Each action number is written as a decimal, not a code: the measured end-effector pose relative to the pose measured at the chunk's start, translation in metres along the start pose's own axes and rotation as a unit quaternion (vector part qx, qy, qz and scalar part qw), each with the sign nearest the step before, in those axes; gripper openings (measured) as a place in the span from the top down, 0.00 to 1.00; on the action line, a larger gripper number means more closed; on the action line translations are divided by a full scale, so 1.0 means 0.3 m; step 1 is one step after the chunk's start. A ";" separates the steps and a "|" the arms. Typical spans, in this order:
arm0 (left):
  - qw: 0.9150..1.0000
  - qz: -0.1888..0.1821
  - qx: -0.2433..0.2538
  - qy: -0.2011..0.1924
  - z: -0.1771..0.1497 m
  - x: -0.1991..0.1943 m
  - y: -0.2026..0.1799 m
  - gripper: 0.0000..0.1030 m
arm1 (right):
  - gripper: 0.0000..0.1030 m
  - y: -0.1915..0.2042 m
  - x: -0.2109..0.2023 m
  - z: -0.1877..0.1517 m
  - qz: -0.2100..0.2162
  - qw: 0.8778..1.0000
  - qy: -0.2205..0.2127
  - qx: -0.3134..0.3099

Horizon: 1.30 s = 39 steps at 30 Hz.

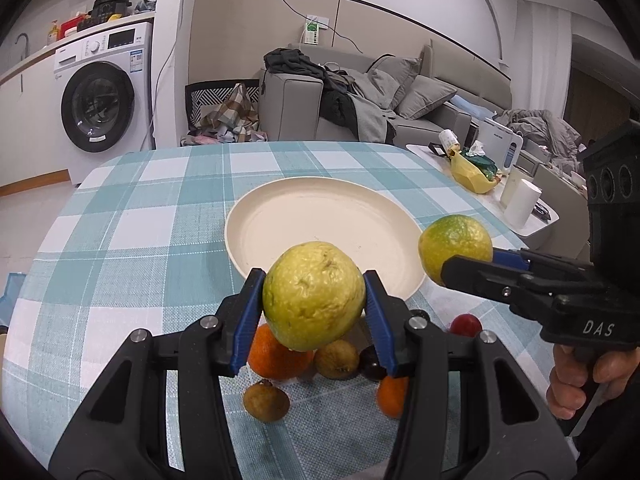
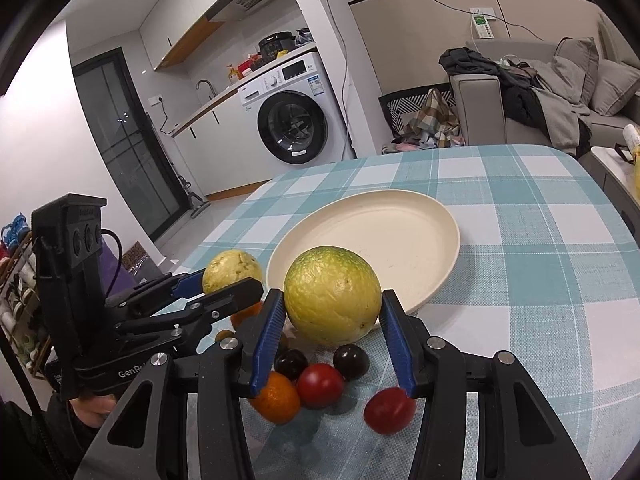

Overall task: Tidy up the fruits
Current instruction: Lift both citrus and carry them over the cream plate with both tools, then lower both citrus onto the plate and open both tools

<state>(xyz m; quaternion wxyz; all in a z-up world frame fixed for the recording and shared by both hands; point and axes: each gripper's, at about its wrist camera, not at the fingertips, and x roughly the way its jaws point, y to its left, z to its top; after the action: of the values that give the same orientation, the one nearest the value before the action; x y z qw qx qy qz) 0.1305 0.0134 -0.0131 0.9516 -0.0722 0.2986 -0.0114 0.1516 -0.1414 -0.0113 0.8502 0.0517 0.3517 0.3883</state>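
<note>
Both fruits (image 1: pixel 314 296) (image 2: pixel 333 295) near plate rim (image 1: pixel 236 258)

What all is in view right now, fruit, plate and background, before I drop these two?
Guava: one, yellow-green, lifted, in left gripper.
Green-yellow citrus: one, lifted, in right gripper.
Plate: one, cream, mid-table, nothing on it.
Oranges: two, under the left gripper.
Brown fruits: two, beside the oranges.
Red fruits: two, near table edge.
Dark fruits: two, near the red ones.
Tablecloth: one, teal-white check.
Washing machine: one, white, background.
Sofa: one, grey, clothes piled on it.
Hands: one on each gripper handle.
</note>
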 end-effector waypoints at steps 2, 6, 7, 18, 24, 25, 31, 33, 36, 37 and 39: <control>1.000 0.002 0.000 0.000 0.009 0.009 0.008 0.55 | 0.52 -0.004 0.008 0.005 -0.003 1.000 0.000 0.001; 1.000 0.006 0.000 0.003 0.023 0.028 0.016 0.55 | 0.52 -0.013 0.022 0.012 -0.009 1.000 0.003 0.000; 1.000 0.006 0.000 0.004 0.025 0.033 0.017 0.55 | 0.52 -0.016 0.024 0.013 -0.011 1.000 0.002 0.000; 1.000 0.000 -0.004 0.007 0.040 0.084 0.009 0.55 | 0.52 -0.039 0.060 0.021 -0.007 1.000 0.009 0.013; 1.000 0.002 -0.005 0.018 0.031 0.122 0.006 0.55 | 0.52 -0.043 0.080 0.012 -0.014 1.000 0.017 0.016; 1.000 0.001 -0.007 0.019 0.030 0.124 0.004 0.55 | 0.52 -0.044 0.081 0.013 -0.017 1.000 0.016 0.016; 1.000 0.003 0.002 0.025 0.031 0.143 -0.014 0.55 | 0.52 -0.062 0.107 0.008 -0.029 0.999 0.027 0.027; 1.000 0.005 0.007 0.026 0.031 0.146 -0.022 0.55 | 0.52 -0.058 0.112 0.009 -0.033 0.999 0.027 0.024; 1.000 0.007 0.008 0.028 0.030 0.150 -0.023 0.55 | 0.52 -0.050 0.118 0.010 -0.037 0.999 0.028 0.020; 1.000 0.008 0.007 0.029 0.030 0.151 -0.023 0.55 | 0.52 -0.051 0.119 0.010 -0.038 0.999 0.028 0.021; 0.999 0.010 0.005 0.031 0.030 0.154 -0.021 0.55 | 0.52 -0.053 0.119 0.009 -0.038 0.999 0.028 0.022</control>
<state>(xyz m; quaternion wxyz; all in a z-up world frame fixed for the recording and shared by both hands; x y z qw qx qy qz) 0.1737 0.0054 -0.0310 0.9425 -0.0640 0.3281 -0.0060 0.1794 -0.1270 -0.0348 0.8531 0.0459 0.3852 0.3488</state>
